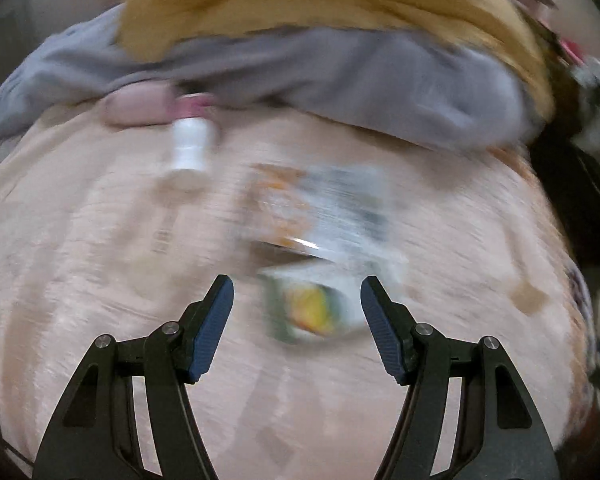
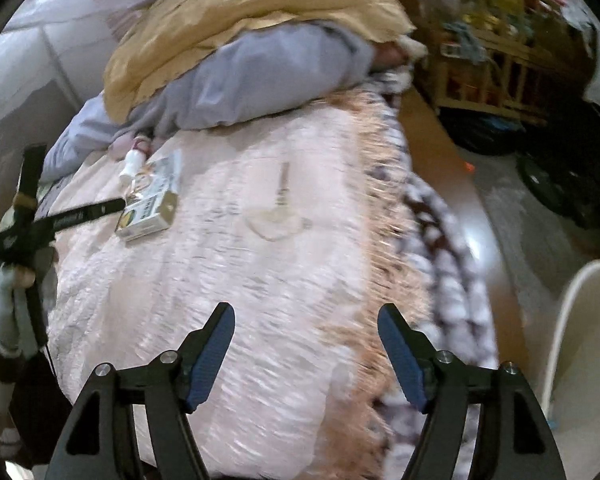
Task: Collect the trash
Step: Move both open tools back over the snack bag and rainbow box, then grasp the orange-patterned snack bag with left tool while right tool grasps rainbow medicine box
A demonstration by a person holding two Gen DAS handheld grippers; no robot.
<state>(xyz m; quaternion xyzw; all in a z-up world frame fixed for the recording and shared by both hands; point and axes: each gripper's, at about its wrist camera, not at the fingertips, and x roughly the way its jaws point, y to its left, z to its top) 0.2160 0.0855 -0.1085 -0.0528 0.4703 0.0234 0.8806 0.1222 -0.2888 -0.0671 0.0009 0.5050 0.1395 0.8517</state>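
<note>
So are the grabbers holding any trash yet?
No. The left gripper is open above the small box, not gripping it. The right gripper is open and empty.

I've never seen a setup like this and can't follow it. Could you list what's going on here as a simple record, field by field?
Surface: pink blanket on a bed
Trash in view: small carton, white bottle, clear wrapper
Left gripper: open, close over the carton, not touching it
Right gripper: open, holding nothing
Possible bin: white container beside the bed
Image quality: left view heavily blurred
</note>
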